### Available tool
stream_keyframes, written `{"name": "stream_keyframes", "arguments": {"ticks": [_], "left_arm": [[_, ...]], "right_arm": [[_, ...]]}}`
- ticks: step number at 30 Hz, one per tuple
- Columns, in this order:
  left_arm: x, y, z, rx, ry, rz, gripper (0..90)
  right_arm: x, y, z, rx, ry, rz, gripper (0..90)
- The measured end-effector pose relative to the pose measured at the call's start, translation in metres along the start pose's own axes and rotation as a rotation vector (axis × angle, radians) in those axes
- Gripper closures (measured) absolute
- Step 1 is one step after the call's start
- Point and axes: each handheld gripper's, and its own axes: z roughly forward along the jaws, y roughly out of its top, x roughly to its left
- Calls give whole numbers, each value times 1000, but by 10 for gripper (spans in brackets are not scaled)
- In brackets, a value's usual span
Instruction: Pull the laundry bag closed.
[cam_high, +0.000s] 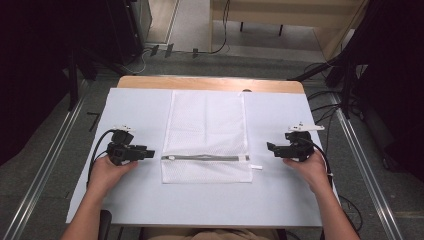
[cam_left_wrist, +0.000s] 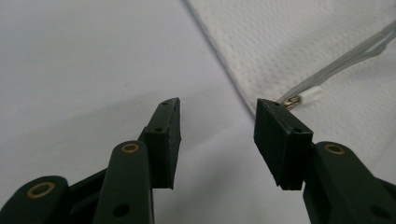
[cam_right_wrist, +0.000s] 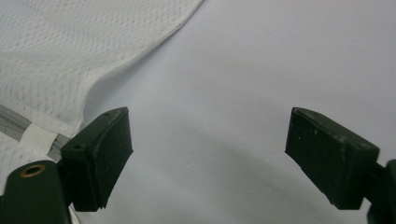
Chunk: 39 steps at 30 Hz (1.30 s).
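A white mesh laundry bag (cam_high: 207, 130) lies flat in the middle of the table, its grey zipper (cam_high: 205, 158) running across near the front. The zipper's metal pull (cam_left_wrist: 294, 100) sits at the bag's left end. My left gripper (cam_high: 150, 153) rests on the table just left of that end, open, nothing between its fingers (cam_left_wrist: 163, 135). In the left gripper view the mesh bag (cam_left_wrist: 299, 42) lies beyond the right jaw. My right gripper (cam_high: 270, 147) rests to the right of the bag, open wide and empty. Its view shows the bag's corner (cam_right_wrist: 60, 60) and a white tab (cam_right_wrist: 39, 137) at left.
The table is covered by a pale sheet (cam_high: 280, 195) with a wooden strip (cam_high: 210, 82) at the far edge. Metal rails (cam_high: 45, 160) run along the floor on both sides. Cables (cam_high: 325, 100) lie on the floor at the right.
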Motion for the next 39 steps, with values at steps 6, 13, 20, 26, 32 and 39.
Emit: {"name": "stream_keyframes", "arguments": {"ticks": [6, 13, 20, 26, 32, 39], "left_arm": [[-2, 2, 0, -6, 24, 29, 558], [1, 4, 4, 25, 14, -54, 529], [0, 5, 6, 29, 0, -72, 490], [0, 5, 4, 15, 2, -72, 428], [0, 5, 4, 6, 0, -57, 422], [0, 5, 3, 8, -6, -65, 423]], "right_arm": [[6, 1, 1, -8, 8, -33, 183], [12, -2, 4, 13, 27, -136, 293], [14, 0, 3, 1, 63, -153, 414], [15, 3, 6, 46, 118, -125, 472], [16, 3, 7, 57, 120, -110, 469], [21, 4, 7, 43, 138, -115, 468]]}}
